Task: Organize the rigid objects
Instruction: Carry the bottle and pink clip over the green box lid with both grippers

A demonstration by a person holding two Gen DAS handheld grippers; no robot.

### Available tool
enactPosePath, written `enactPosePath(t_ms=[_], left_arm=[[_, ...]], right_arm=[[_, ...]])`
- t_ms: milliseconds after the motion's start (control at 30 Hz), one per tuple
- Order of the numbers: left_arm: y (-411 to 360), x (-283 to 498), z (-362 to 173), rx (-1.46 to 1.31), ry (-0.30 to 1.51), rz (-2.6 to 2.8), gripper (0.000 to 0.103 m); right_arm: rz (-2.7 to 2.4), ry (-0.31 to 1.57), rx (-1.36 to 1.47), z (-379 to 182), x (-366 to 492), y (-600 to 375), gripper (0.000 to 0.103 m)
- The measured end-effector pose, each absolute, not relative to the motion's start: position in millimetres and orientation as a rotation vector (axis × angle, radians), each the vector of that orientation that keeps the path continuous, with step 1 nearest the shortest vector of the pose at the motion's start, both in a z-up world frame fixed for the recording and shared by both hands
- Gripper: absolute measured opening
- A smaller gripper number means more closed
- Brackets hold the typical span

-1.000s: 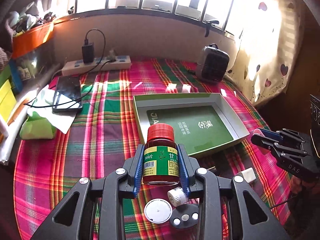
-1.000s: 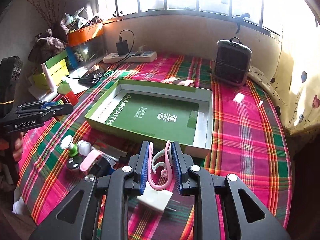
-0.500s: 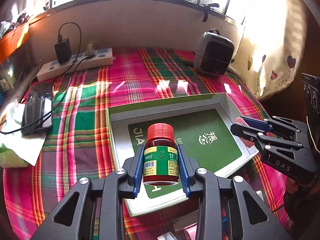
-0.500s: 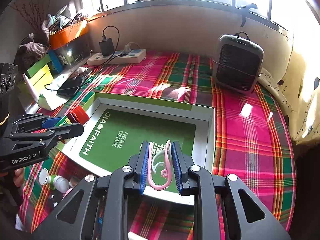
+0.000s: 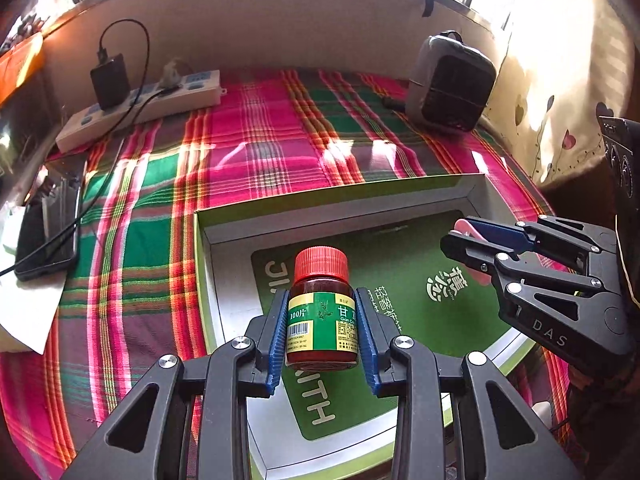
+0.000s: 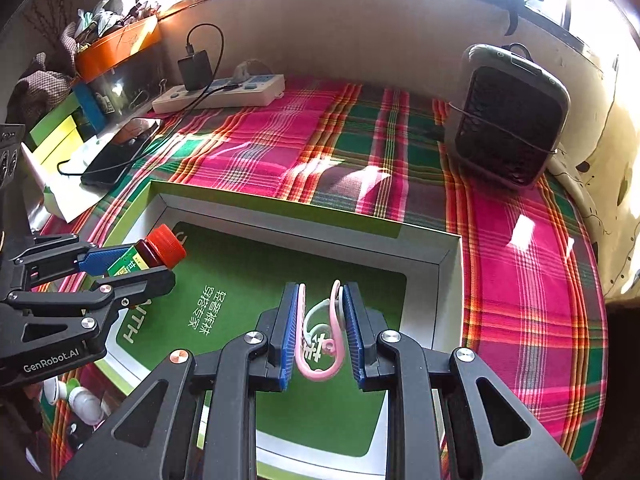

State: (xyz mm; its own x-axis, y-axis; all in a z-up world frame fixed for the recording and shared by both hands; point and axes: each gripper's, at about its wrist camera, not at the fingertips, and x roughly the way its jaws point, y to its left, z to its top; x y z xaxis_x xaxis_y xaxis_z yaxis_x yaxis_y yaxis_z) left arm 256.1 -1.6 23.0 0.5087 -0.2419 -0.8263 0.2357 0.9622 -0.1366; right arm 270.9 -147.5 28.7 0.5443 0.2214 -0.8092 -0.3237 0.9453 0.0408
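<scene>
A plaid cloth (image 5: 256, 148) of pink, green and red covers the table. On it lies a shallow open cardboard box (image 6: 280, 210) with green rim, white walls and a green printed floor. The left gripper (image 5: 322, 322) hangs over the box's floor, clamped on a brown glass pill bottle (image 5: 321, 312) with red screw cap and green-yellow label, held upright between the blue pads. The right gripper (image 6: 320, 320) is above the box too, squeezed tight on a pink and pale plastic hook clip (image 6: 322, 336); its exact shape is hard to make out.
</scene>
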Motion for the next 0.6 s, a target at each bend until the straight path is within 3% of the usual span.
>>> enactPosePath(t_ms=[600], left_arm=[[-4.0, 262.7, 17.0, 0.019, 1.001, -0.259, 0.031]], right_arm=[[0.326, 0.96, -0.116, 13.8, 282.2, -142.6, 0.024]])
